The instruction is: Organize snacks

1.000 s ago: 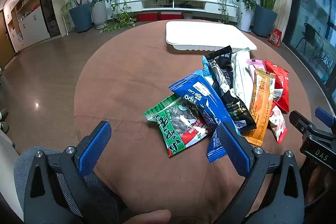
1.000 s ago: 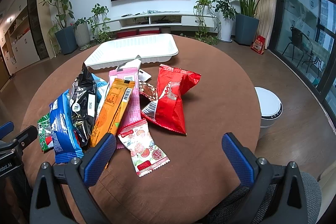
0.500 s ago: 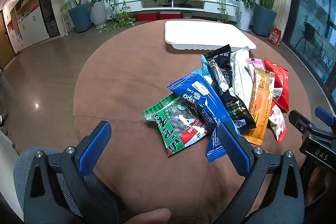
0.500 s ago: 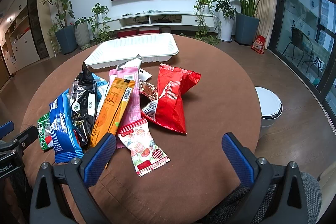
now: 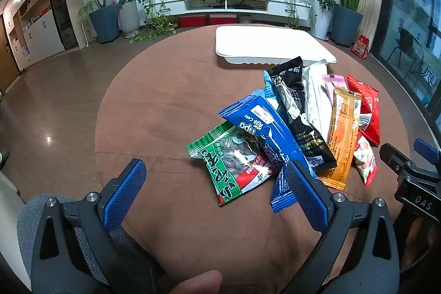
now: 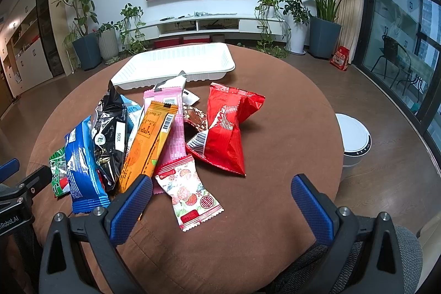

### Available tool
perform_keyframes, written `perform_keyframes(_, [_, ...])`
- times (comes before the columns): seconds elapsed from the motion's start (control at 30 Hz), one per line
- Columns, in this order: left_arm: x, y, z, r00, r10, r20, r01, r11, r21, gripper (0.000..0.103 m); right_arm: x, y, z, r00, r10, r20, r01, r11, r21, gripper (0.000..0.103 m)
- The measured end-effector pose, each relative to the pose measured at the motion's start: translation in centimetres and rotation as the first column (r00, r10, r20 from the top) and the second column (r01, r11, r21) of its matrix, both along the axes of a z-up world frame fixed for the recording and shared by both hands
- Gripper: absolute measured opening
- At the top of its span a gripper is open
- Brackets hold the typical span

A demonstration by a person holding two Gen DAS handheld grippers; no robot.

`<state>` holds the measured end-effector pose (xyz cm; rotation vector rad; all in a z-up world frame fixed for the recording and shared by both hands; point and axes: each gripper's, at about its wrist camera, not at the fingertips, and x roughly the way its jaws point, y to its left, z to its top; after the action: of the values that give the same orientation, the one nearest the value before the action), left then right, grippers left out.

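A heap of snack packets lies on the round brown table: a green packet, a blue packet, a black one, an orange bar, a pink bar, a red bag and a small fruit-print packet. Behind the heap sits an empty white tray. My left gripper is open near the table's front edge, just short of the green packet. My right gripper is open too, low over the fruit-print packet.
A white round bin stands on the floor to the right of the table. Potted plants and a low TV shelf line the far wall. The left half of the tabletop holds nothing. A chair's grey fabric shows at the near edge.
The left wrist view has edged very slightly; the packets sit a touch further left and lower in it. Both grippers remain open and the snacks lie as before.
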<state>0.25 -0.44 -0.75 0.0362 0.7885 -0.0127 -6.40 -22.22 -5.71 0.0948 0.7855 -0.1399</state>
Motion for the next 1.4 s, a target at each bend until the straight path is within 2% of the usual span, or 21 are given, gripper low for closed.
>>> perform_keyframes(0.47, [0.0,0.0,0.0,1.000,-0.006,0.020,0.006,1.000,0.008,0.103,0.1,0.0,0.1,1.000,0.001,-0.003,-0.001,1.000,0.000,0.103])
perform_keyframes(0.53, [-0.4,0.5,0.1,0.998,-0.029,0.051,0.031,0.999,-0.041,0.103,0.1,-0.4,-0.2,1.000,-0.001,0.001,0.001,1.000,0.011,0.103])
perform_keyframes(0.57, [-0.6,1.1,0.0,0.997,-0.053,0.062,0.060,0.992,-0.113,0.103,0.1,-0.4,-0.2,1.000,-0.001,0.001,0.001,1.000,0.011,0.103])
perform_keyframes(0.63, [-0.3,1.8,-0.7,0.995,-0.099,0.015,0.100,0.977,-0.188,0.103,-0.1,-0.4,0.0,1.000,0.014,0.019,-0.015,0.999,0.049,0.103])
perform_keyframes(0.7, [-0.5,2.0,-1.5,0.989,-0.146,-0.002,0.143,0.973,-0.182,0.103,-0.3,-0.4,0.4,0.999,0.031,0.037,-0.033,0.997,0.068,0.103])
perform_keyframes(0.8, [-1.8,1.9,-1.7,0.984,-0.176,0.040,0.179,0.978,-0.108,0.103,-0.5,-0.1,0.2,0.997,0.076,0.030,-0.078,0.994,0.075,0.103])
perform_keyframes(0.87, [-1.3,2.1,-1.9,0.984,-0.172,-0.038,0.168,0.981,-0.095,0.103,-0.2,-0.1,-0.1,0.996,0.085,0.001,-0.085,0.994,0.067,0.103])
perform_keyframes(0.9, [-0.9,2.5,-1.9,0.988,-0.138,-0.064,0.132,0.987,-0.095,0.103,-0.1,-0.2,-0.2,0.996,0.084,-0.011,-0.083,0.994,0.071,0.103])
perform_keyframes(0.97, [0.0,3.7,-1.2,0.993,-0.096,-0.063,0.088,0.990,-0.110,0.103,0.1,-0.8,-0.1,0.995,0.094,-0.022,-0.091,0.990,0.111,0.103])
perform_keyframes(1.07, [1.8,4.3,-0.3,0.990,-0.117,-0.075,0.107,0.987,-0.117,0.103,0.6,-2.7,1.0,0.997,0.080,-0.013,-0.077,0.985,0.155,0.102])
perform_keyframes(1.2, [3.3,3.5,0.4,0.983,-0.168,-0.076,0.149,0.966,-0.210,0.103,2.6,-5.4,1.7,0.997,0.066,-0.040,-0.056,0.976,0.211,0.101])
perform_keyframes(1.27, [4.0,2.3,0.1,0.979,-0.187,-0.087,0.165,0.964,-0.210,0.103,4.0,-6.3,1.8,0.995,0.072,-0.063,-0.056,0.972,0.228,0.093])
perform_keyframes(1.4, [5.6,0.5,-1.2,0.971,-0.196,-0.140,0.164,0.964,-0.211,0.100,6.7,-6.5,1.4,0.982,0.138,-0.128,-0.101,0.961,0.256,0.087])
